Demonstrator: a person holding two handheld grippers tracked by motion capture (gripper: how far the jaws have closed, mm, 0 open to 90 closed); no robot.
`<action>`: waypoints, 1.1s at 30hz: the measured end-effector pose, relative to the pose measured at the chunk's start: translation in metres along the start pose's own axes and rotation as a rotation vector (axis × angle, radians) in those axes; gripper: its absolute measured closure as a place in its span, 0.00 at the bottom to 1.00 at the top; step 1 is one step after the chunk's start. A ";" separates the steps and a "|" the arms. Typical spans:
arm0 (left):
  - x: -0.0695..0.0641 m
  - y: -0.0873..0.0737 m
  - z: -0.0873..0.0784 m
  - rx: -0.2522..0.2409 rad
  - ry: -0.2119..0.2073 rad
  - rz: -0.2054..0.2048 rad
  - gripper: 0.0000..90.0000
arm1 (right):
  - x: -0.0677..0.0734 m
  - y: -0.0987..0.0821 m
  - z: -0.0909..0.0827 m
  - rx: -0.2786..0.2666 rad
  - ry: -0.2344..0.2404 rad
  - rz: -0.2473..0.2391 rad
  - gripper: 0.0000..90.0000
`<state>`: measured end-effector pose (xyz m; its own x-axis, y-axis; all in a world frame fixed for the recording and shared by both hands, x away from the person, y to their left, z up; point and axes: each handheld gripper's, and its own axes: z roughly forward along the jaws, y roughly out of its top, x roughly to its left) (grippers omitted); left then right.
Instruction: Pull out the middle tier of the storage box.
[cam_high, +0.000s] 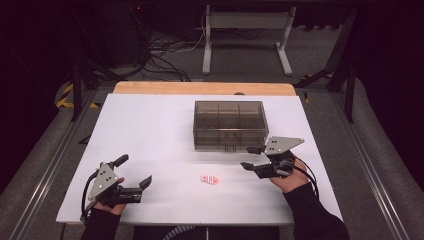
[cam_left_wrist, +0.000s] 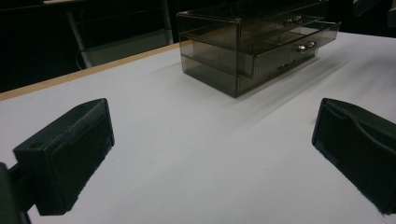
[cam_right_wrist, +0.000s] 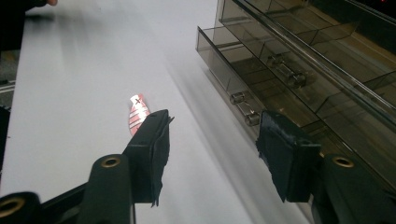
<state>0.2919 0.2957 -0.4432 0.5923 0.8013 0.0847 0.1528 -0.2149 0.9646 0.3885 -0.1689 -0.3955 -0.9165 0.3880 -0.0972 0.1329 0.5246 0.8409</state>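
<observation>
Item: smoked clear drawer box (cam_high: 228, 124), sitting on the white tabletop (cam_high: 150, 130) toward its far middle, with two tiers of drawers and small round knobs (cam_right_wrist: 237, 98) facing the person's side. In the right gripper view the lower drawer front is standing slightly proud of the box body.

Item: small red-and-white striped packet (cam_high: 210, 179), lying flat on the tabletop nearer the person, well apart from the box and roughly between the two grippers.

Item: right gripper (cam_high: 252, 157), being held just beside the box's front right corner. Its jaws are standing partly apart with nothing between them; one pad (cam_right_wrist: 285, 154) is lying close by the lower drawer front, and contact cannot be told.

Item: left gripper (cam_high: 134, 172), resting low at the near left of the tabletop. Its jaws are gaping wide, gripping nothing, and are pointing across toward the box.
</observation>
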 end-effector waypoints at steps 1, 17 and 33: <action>0.000 0.000 0.000 0.001 0.000 0.000 0.00 | -0.001 0.001 0.001 0.007 0.001 -0.003 0.49; 0.000 0.000 0.001 -0.002 -0.002 -0.004 0.00 | -0.015 0.018 0.016 0.098 0.004 -0.048 0.49; 0.001 -0.001 0.001 0.001 -0.003 -0.001 0.00 | -0.025 0.030 0.027 0.147 0.008 -0.071 0.49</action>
<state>0.2930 0.2958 -0.4440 0.5945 0.7999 0.0826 0.1541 -0.2142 0.9646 0.4252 -0.1428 -0.3821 -0.9285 0.3400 -0.1491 0.1208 0.6563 0.7447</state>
